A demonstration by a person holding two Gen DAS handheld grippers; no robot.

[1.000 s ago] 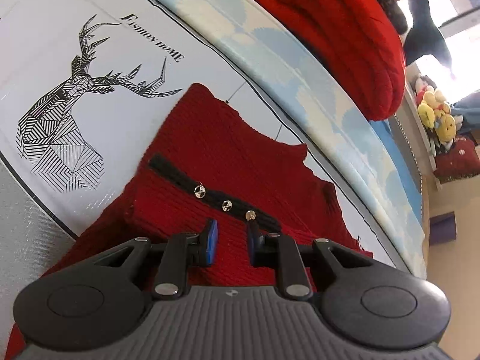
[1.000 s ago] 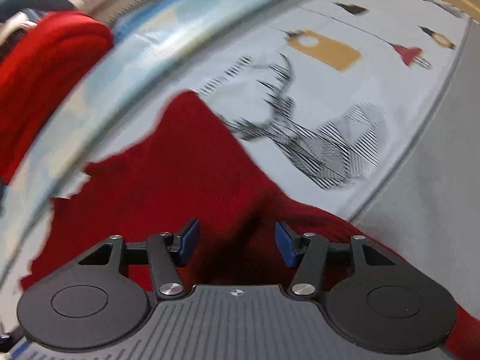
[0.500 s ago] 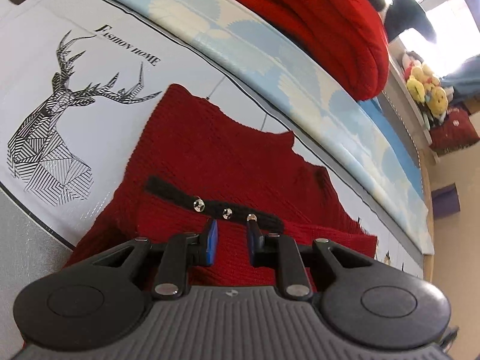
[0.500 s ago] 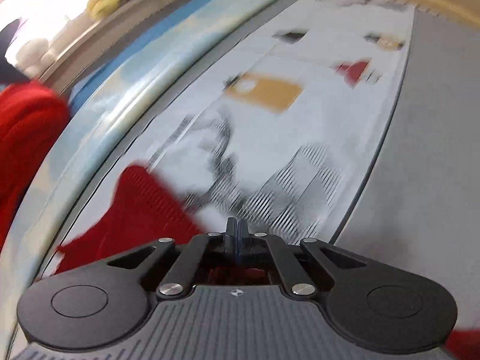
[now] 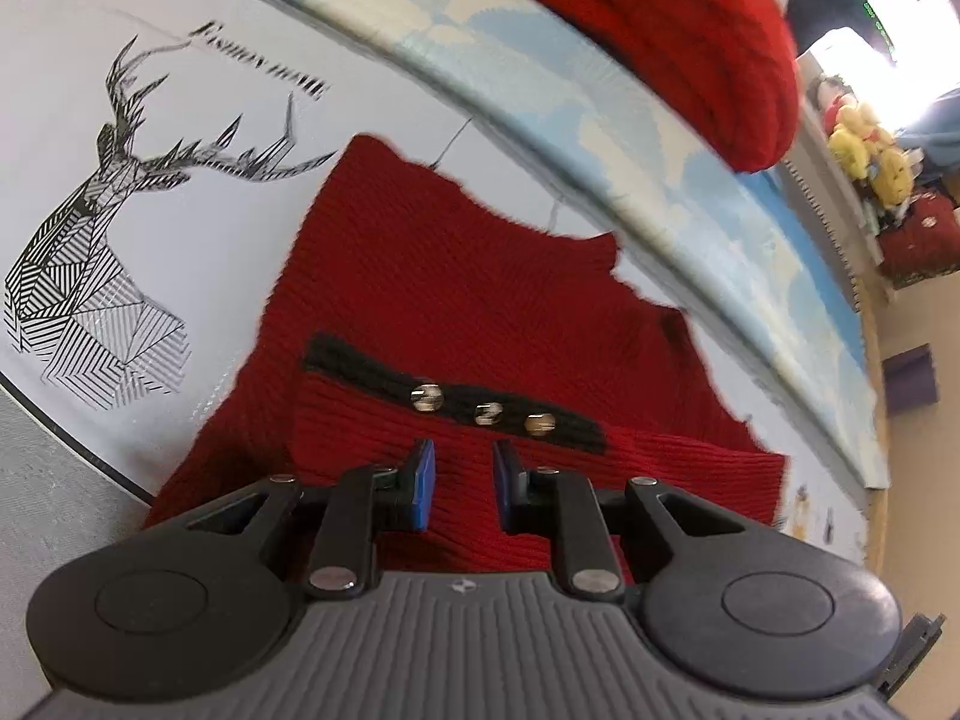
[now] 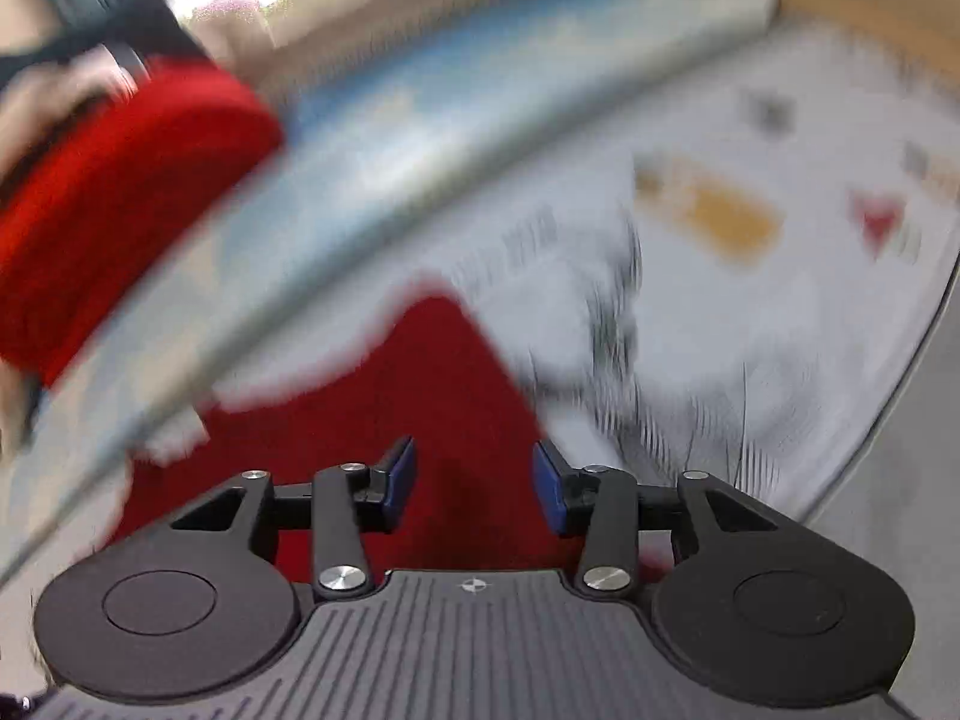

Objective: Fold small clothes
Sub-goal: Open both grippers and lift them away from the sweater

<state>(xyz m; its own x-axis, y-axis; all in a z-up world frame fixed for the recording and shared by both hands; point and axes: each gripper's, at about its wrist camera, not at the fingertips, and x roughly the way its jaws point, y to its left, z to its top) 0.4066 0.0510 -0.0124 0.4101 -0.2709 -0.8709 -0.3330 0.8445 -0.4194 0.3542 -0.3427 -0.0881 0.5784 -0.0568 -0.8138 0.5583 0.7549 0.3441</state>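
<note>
two grippers: both over one red knit garment on the printed cloth.
left gripper: jaws narrowly apart, nothing pinched; black button strip just ahead of its tips.
right gripper: jaws just reopened, empty; garment under and ahead, view blurred.
advice: lower onto an edge, pinch one layer, then fold.

A tabletop with a grey surface carries a white cloth printed with a black line-drawn deer at the left of the frame. A dark red knit garment lies flat on the cloth at centre. Along the upper right runs a blue-and-cream patterned strip, possibly a mat, with a bright red knit resting on it.
</note>
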